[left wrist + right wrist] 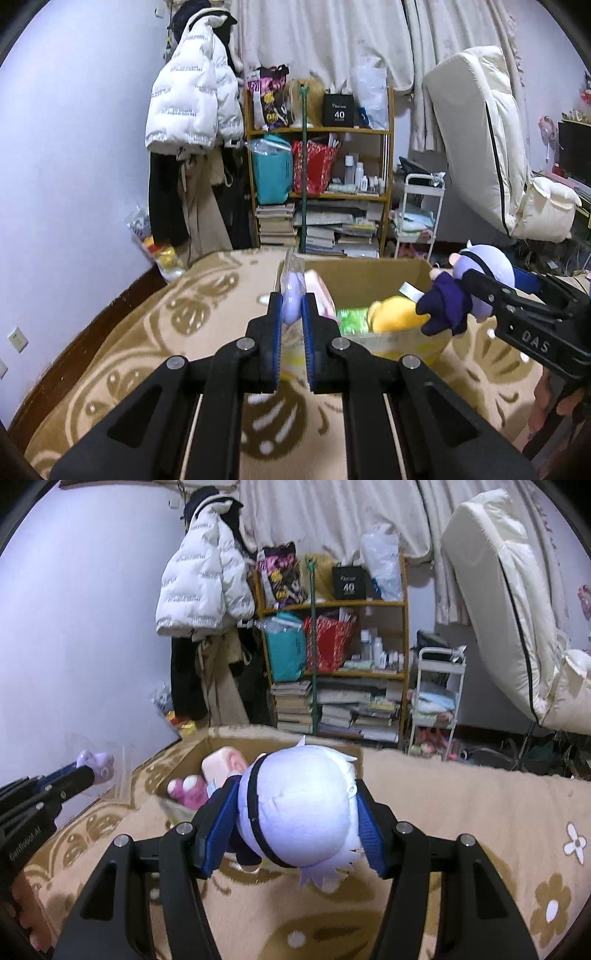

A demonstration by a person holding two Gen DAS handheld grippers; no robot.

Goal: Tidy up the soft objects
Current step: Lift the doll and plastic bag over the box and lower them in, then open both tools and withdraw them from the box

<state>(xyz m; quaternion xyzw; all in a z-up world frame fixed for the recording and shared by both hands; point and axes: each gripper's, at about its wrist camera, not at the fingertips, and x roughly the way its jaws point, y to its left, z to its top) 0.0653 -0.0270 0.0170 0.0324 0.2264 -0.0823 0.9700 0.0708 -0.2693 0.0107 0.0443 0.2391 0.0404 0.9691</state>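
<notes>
I see left hand-held gripper (291,314) clamped narrow on small lilac toy in clear wrapper (293,295), above cardboard box (388,341) on patterned blanket (207,295). Right hand-held gripper (295,812) grips lilac-haired plush doll (299,805) by head, over box's near edge.

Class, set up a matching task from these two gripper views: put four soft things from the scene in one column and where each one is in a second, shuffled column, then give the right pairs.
Things
1. pale-haired plush doll
2. small purple toy in clear wrap
3. yellow plush
4. white puffer jacket

Places
A. hanging by the wall
B. lying in the cardboard box
C. clamped in the left gripper
D. held in the right gripper

Pairs: 1-D, 2-C, 3-B, 4-A
</notes>
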